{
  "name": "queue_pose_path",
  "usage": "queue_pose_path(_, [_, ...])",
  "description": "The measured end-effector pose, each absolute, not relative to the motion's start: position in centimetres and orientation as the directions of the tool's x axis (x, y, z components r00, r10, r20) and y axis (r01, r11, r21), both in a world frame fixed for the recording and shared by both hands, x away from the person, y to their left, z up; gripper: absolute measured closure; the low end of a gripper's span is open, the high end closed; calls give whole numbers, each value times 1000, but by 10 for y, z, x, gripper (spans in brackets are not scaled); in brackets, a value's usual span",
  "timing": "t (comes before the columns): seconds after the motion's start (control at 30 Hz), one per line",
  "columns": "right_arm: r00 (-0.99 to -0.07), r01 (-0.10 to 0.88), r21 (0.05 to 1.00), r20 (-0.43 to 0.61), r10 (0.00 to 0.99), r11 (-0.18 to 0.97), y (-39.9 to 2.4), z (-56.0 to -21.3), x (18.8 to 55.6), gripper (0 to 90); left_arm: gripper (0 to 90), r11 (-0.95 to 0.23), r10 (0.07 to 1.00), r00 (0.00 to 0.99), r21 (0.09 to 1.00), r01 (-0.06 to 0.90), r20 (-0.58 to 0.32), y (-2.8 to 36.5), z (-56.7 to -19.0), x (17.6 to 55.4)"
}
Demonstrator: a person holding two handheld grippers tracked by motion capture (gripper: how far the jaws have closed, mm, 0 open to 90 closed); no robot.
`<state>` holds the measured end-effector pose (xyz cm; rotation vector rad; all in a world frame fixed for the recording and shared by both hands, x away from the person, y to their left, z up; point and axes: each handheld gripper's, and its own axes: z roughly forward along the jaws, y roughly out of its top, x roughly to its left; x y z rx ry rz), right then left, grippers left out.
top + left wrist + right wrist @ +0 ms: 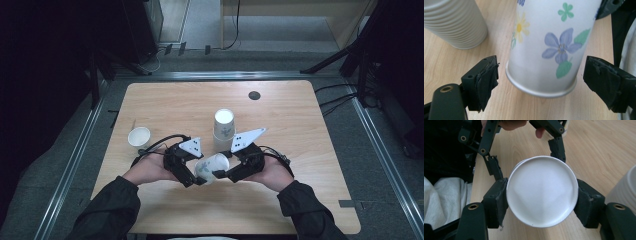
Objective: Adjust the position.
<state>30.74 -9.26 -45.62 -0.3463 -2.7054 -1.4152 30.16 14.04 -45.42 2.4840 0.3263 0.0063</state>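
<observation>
From above, the person's two hands meet near the front middle of the wooden table (165,105), holding a flowered paper cup (212,167) on its side between the left gripper (196,178) and the right gripper (220,175); the jaw tips are too small and dark here to read, and both forearms are cut off by the bottom edge. Just behind stands an upside-down stack of cups (223,129), and a lone white cup (139,136) sits upright, well apart to the left. In the left gripper view, the flowered cup fills the middle, its top cut off by the frame; the black pads (486,80) stand clear of its sides, so this claw is open, with the cup between them untouched. A ribbed stack corner shows at upper left. In the right gripper view, the cup's white bottom faces the camera and both pads (497,201) press its sides, a firm grip. Beyond it the left gripper's jaws flank the cup's far end.
</observation>
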Motion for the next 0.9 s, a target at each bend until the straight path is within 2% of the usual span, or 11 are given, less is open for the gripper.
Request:
queue_pose_path(0.1, [-970,239,814,170,176,529,-97,-454,309,347,102,-750,253,965,615,242,-70,142,-453,302])
queue_pose_path(0.43, [-966,248,853,185,179,458,-107,-444,311,347,107,-651,253,958,708,271,-135,145,-450,301])
queue_pose_path(0.9, [-962,272,879,241,127,391,-105,-439,309,347,141,-614,232,963,747,256,-139,141,-450,299])
